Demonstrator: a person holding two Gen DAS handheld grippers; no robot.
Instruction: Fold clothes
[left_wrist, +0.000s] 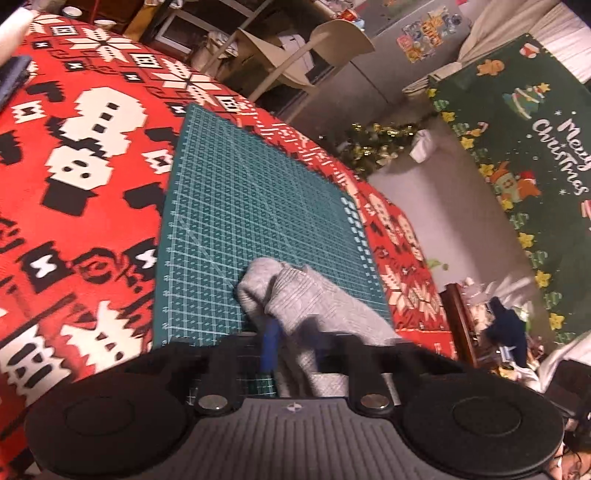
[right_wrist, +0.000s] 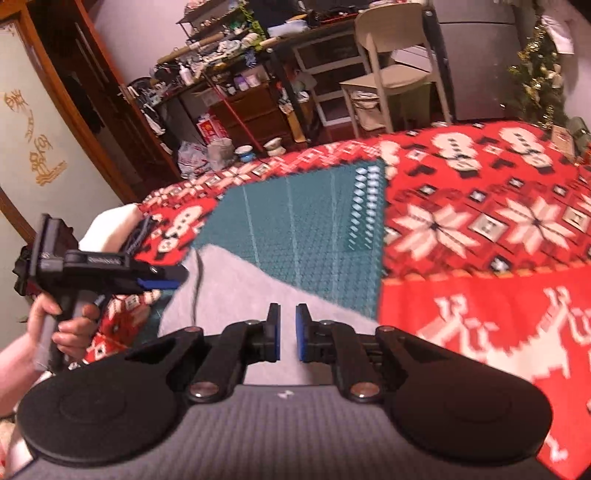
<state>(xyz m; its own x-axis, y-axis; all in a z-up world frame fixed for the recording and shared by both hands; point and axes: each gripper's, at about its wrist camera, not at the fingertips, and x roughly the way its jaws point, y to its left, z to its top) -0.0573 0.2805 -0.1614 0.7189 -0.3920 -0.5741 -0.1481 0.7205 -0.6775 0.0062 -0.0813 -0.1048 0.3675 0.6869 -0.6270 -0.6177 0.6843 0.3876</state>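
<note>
Both grippers sit low in their own frames. From my left gripper (left_wrist: 291, 347), I see the blue-padded fingers (left_wrist: 270, 343) closed on a bunched fold of the grey ribbed knit garment (left_wrist: 314, 306), which rises between them at lower centre of the left wrist view. My right gripper (right_wrist: 287, 332) holds nothing: its two blue pads (right_wrist: 301, 334) stand a narrow gap apart, parallel, just above the grey cloth (right_wrist: 258, 284) that spreads across the lower middle of the right wrist view.

At the left edge of that same view I can see the left gripper (right_wrist: 162, 280) from the side, held by a bare hand (right_wrist: 62, 325), its tip at the garment's edge.

Under the garment lies a green gridded cutting mat (left_wrist: 240, 206), running from centre frame toward the upper left. Around the mat is a red Christmas-patterned blanket with white snowmen and snowflakes (left_wrist: 74, 166).

Beyond, a beige wooden chair (right_wrist: 395, 70) stands at upper centre of the right wrist view, and a dark green "Merry Christmas" rug (left_wrist: 524, 155) fills the right side of the left wrist view.
</note>
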